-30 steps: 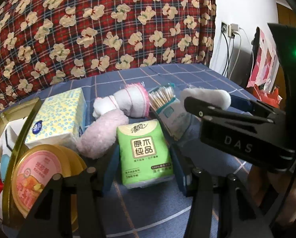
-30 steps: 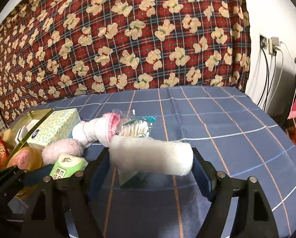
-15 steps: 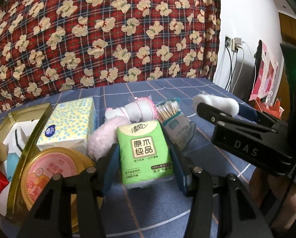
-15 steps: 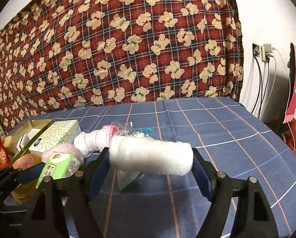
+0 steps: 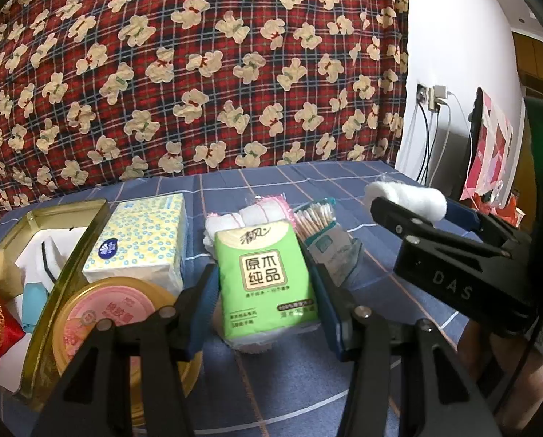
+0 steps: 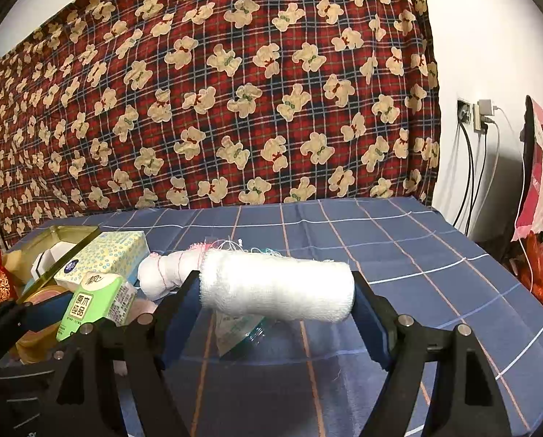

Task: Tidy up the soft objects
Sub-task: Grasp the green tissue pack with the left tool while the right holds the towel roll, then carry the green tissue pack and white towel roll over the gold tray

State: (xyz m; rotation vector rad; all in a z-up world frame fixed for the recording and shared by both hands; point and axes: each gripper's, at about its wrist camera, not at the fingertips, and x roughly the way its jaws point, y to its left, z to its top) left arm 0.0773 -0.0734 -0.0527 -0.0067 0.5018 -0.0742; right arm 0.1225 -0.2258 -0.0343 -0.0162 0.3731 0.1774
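While I hold both loads off the blue checked cloth (image 6: 399, 247) | left gripper (image 5: 264, 284) clamps green tissue pack (image 5: 266, 273) near left edge | right gripper (image 6: 277, 287) squeezes white gauze roll (image 6: 277, 284) endwise | risk: soft roll compresses, slips out.

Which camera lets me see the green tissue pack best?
The left wrist view. There the green tissue pack faces the camera, label showing, gripped between the left gripper fingers. In the right wrist view the pack sits small at the left edge, seen at an angle, its lower part hidden behind the gripper frames.
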